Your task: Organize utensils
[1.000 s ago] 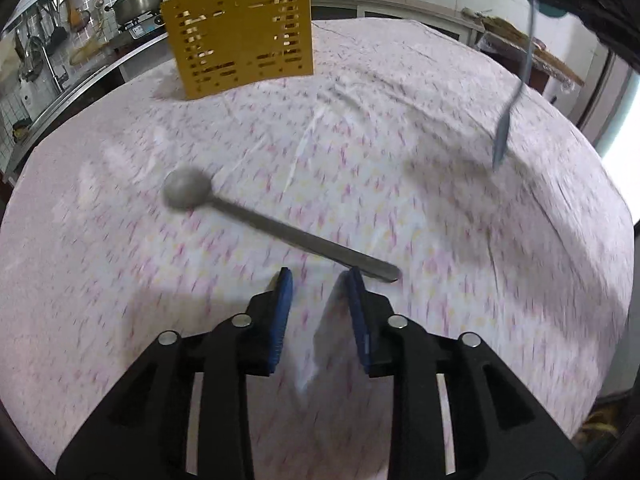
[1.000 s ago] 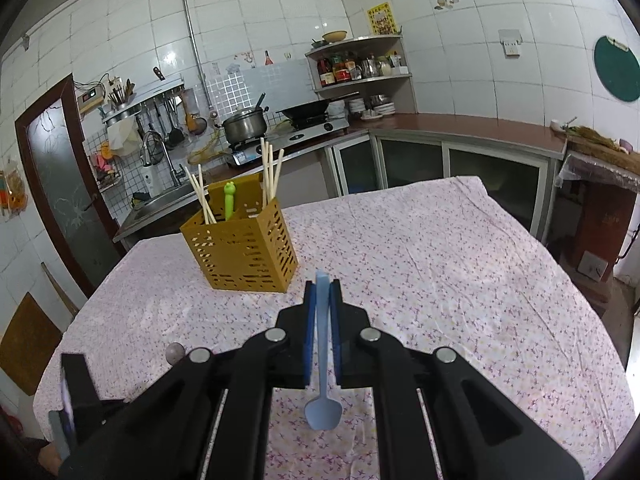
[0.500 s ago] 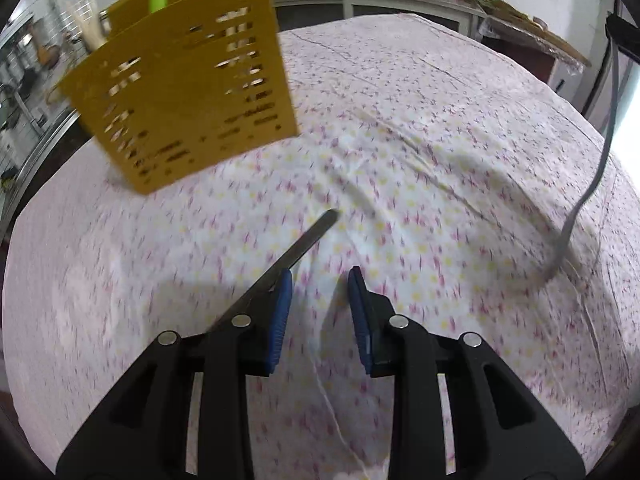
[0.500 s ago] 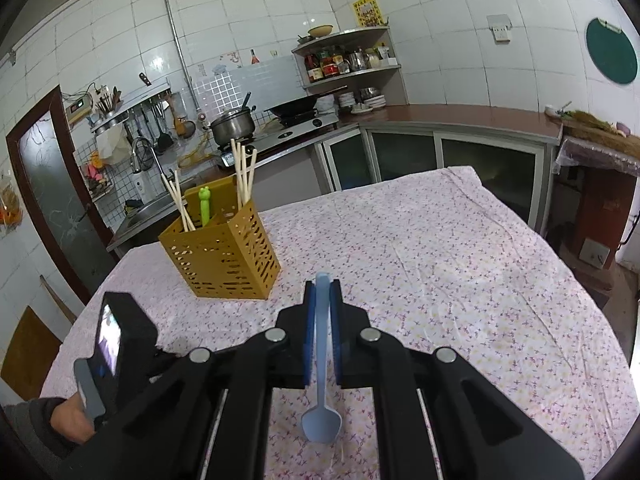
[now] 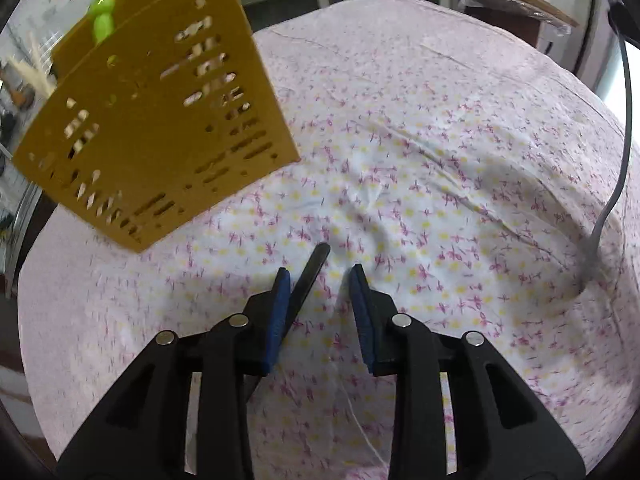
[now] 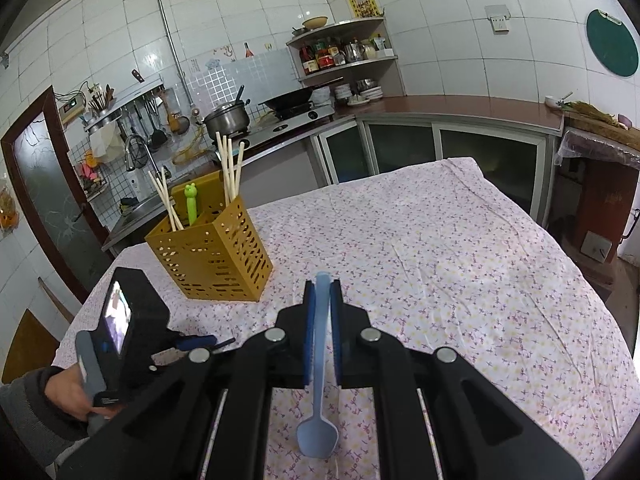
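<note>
A yellow perforated utensil holder (image 6: pixel 212 258) stands on the floral tablecloth with chopsticks (image 6: pixel 229 170) and a green frog-topped utensil (image 6: pixel 191 202) in it; it also shows at the upper left of the left wrist view (image 5: pixel 156 128). My left gripper (image 5: pixel 318 280) is open, and the dark handle of a grey spoon (image 5: pixel 310 276) lies on the cloth between its fingers, close to the left pad. My right gripper (image 6: pixel 322 292) is shut on a light blue spoon (image 6: pixel 320 384), held above the table with the bowl hanging down. That spoon also shows at the right of the left wrist view (image 5: pixel 622 160).
The table (image 6: pixel 460 264) has a pink floral cloth. The left gripper with its camera (image 6: pixel 132 324) is seen at the table's left front edge. A counter with a stove and pots (image 6: pixel 256 120) and a shelf (image 6: pixel 344 56) run along the tiled back wall.
My left gripper has moved forward along the grey spoon's handle, closer to the yellow holder; the handle now lies between its fingers. The right gripper has drifted with the blue spoon still held.
</note>
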Tool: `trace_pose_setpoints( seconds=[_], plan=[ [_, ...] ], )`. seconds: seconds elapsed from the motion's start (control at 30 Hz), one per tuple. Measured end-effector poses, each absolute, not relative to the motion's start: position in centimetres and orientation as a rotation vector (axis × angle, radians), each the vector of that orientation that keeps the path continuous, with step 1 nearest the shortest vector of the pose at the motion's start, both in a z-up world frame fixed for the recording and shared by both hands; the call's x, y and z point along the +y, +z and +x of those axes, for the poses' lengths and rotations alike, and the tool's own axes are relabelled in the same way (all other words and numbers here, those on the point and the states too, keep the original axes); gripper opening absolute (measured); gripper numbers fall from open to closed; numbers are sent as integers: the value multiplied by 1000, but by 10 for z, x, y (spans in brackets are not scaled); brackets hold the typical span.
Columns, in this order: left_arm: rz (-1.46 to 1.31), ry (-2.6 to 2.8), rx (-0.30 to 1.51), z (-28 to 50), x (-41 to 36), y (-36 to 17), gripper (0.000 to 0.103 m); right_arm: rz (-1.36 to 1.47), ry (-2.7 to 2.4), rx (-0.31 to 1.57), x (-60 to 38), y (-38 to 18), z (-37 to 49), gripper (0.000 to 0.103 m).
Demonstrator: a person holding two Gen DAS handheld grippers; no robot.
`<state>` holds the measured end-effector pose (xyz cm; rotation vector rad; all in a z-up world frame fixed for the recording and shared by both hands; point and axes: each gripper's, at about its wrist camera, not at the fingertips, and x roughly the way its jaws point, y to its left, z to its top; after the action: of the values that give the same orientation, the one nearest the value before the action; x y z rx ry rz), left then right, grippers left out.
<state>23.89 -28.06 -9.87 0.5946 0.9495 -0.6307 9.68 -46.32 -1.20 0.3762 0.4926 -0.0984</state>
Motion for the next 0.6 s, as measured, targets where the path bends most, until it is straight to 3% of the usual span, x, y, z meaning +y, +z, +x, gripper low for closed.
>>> trace_pose_setpoints(
  seconds=[0.1,0.3,0.6],
  plan=[
    [551,-663,977,248,-281,-97,26,370,-103,499,-462,-12,98,8],
    [600,-675,940,242,-287,-96,2,361,-106,503,-456,-9,100,8],
    [456,-686,872,239,-265,-60,1,343,-99,479,-442,5,96,8]
  ],
)
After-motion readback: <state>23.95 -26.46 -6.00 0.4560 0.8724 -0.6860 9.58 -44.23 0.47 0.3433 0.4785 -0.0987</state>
